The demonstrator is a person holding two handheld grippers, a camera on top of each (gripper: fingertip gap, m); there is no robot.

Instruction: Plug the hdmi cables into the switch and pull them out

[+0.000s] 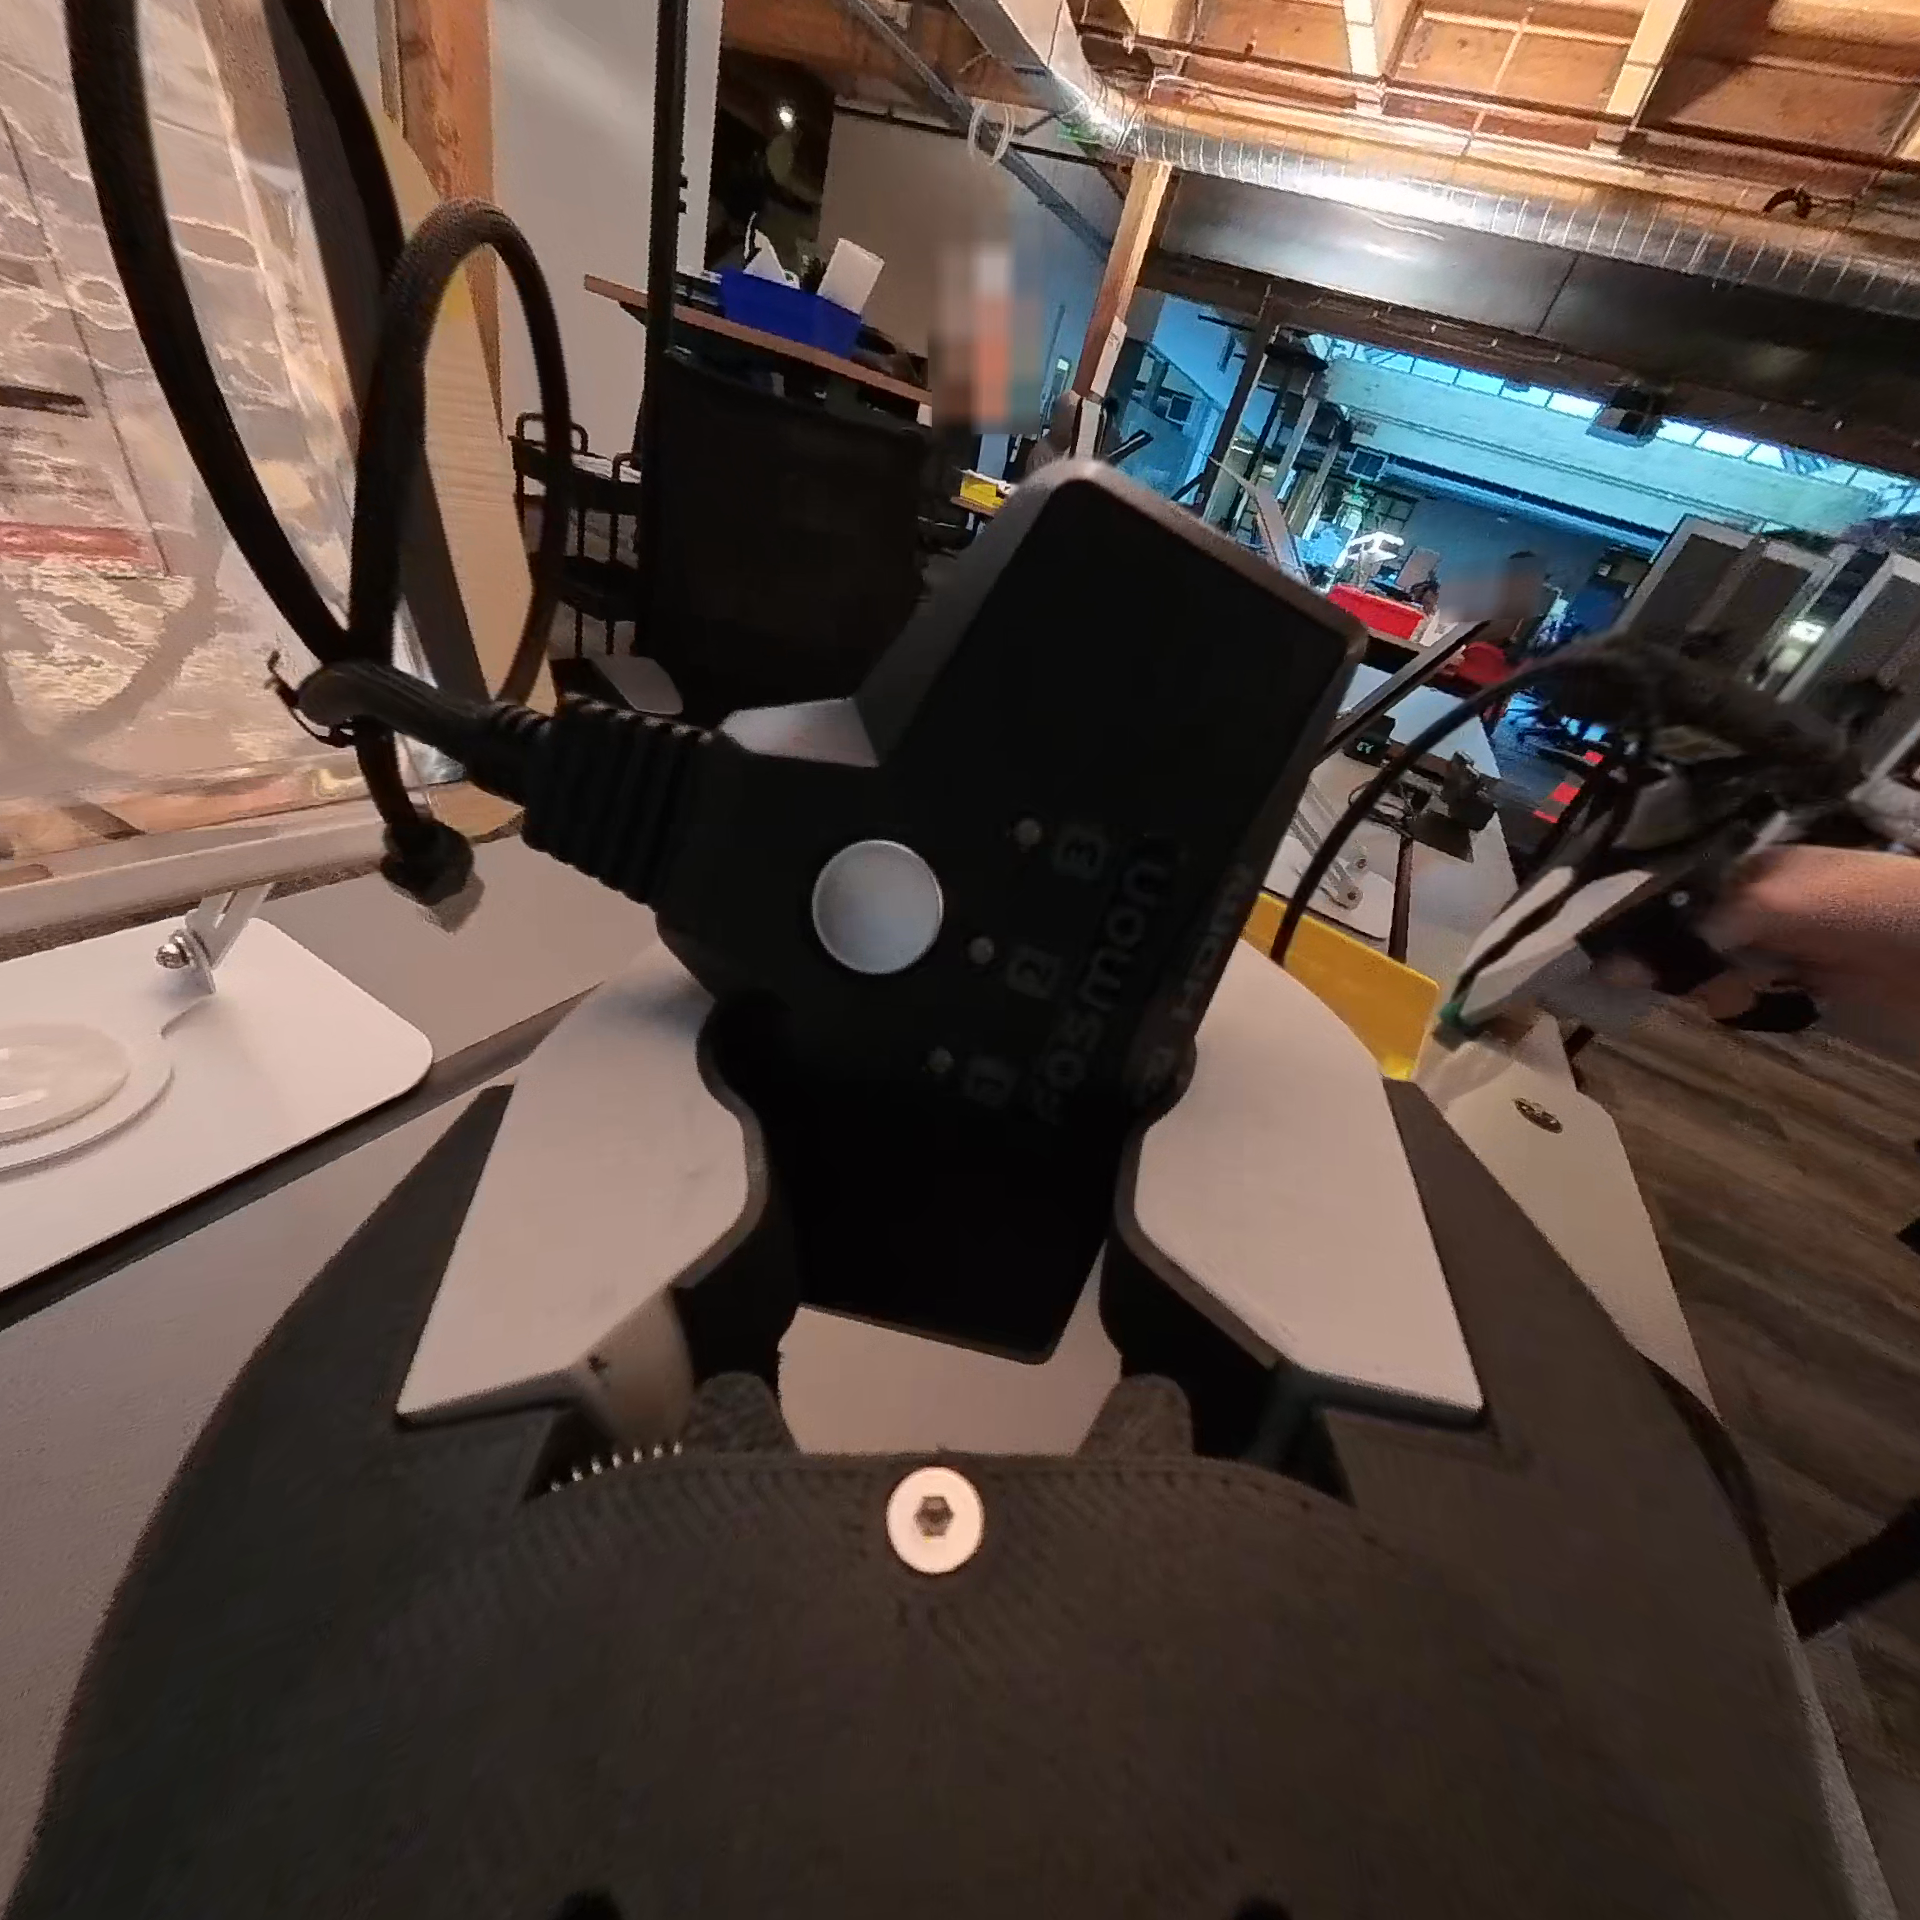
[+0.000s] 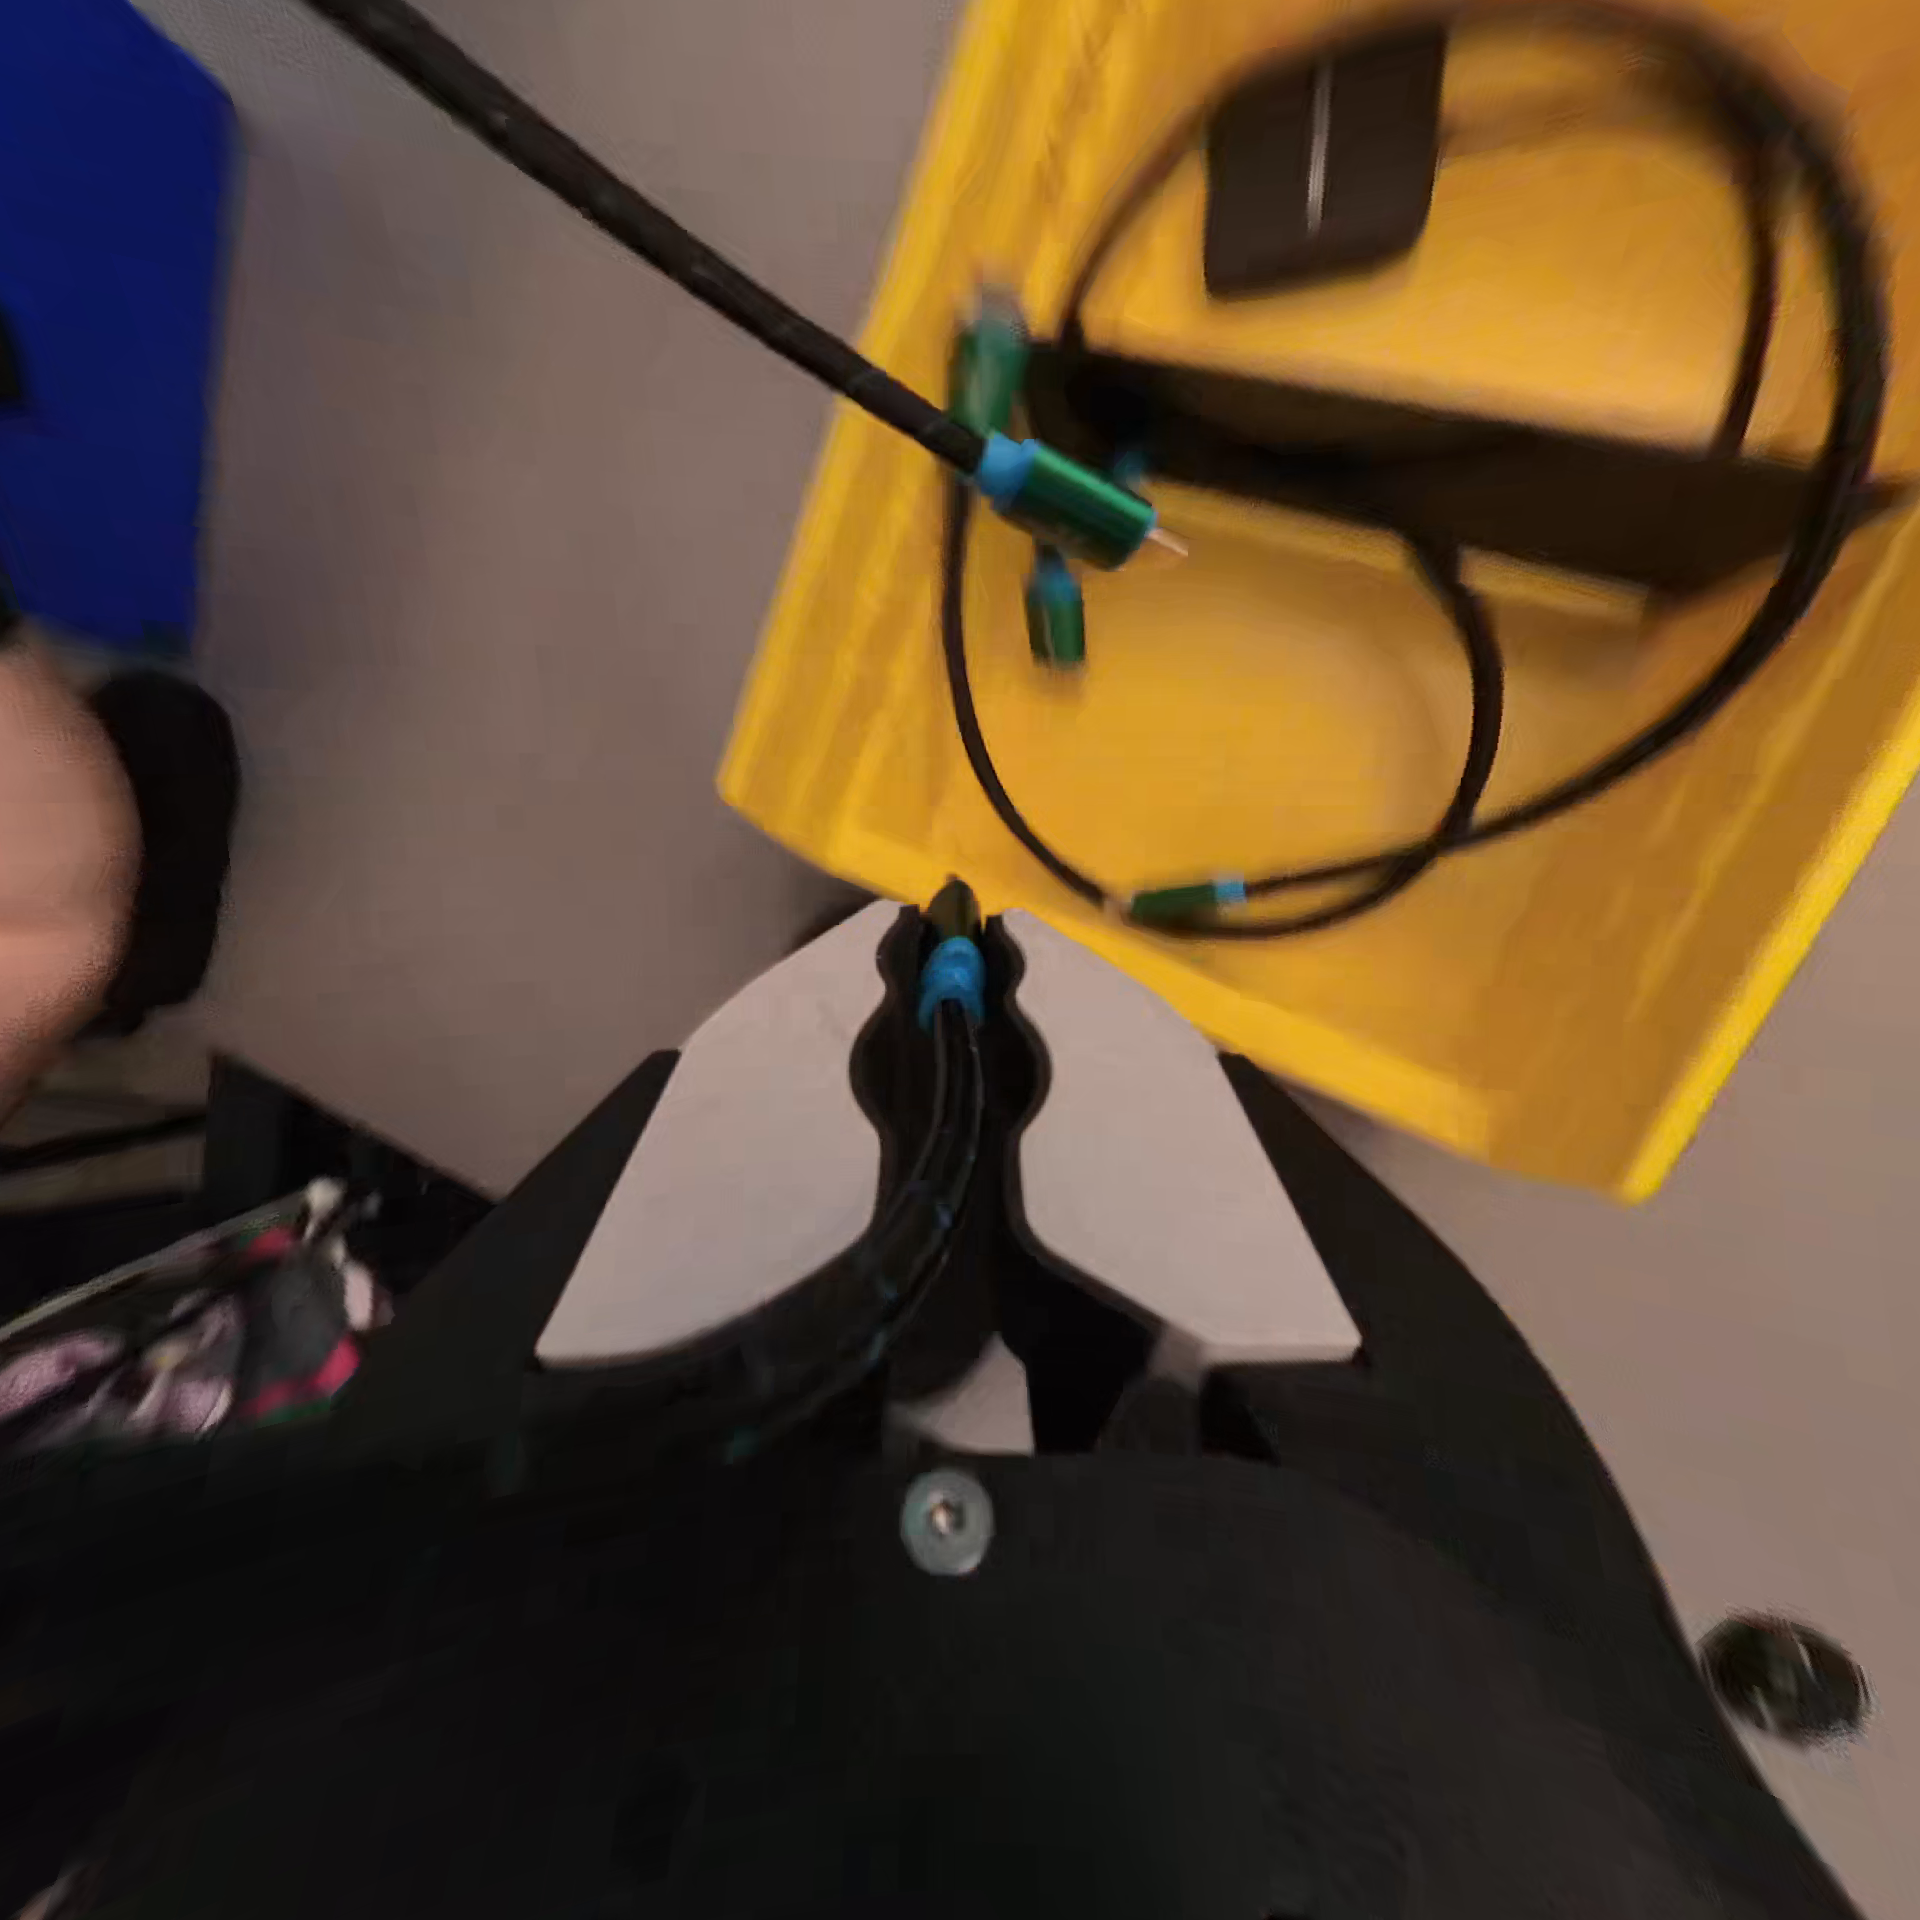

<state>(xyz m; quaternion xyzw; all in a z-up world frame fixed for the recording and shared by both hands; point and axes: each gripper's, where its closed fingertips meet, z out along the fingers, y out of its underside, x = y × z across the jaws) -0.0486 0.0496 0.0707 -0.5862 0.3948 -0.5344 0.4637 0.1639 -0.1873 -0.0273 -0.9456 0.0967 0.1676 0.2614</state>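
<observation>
My left gripper point(image 1: 956, 1049) is shut on the black HDMI switch point(image 1: 1039, 831), which has a round grey button and stands tilted above the table. Its braided black lead point(image 1: 457, 499) loops off to the left. My right gripper point(image 2: 951, 925) is shut on an HDMI cable point(image 2: 948, 982) just behind its blue collar; the green plug tip points at the rim of the yellow bin point(image 2: 831, 665). In the left wrist view the right gripper point(image 1: 1475, 987) is to the right of the switch, apart from it. A second cable's green plug point(image 2: 1070, 504) hangs over the bin.
The yellow bin holds a coiled black cable point(image 2: 1475, 727) with green plugs and a dark flat device point(image 2: 1320, 156); it also shows in the left wrist view point(image 1: 1340, 987). A blue bin point(image 2: 94, 312) and a hand point(image 2: 42, 883) are at left. A white stand base point(image 1: 208, 1049) lies on the table. The tips of one gripper are about 35 cm away from the tips of the other.
</observation>
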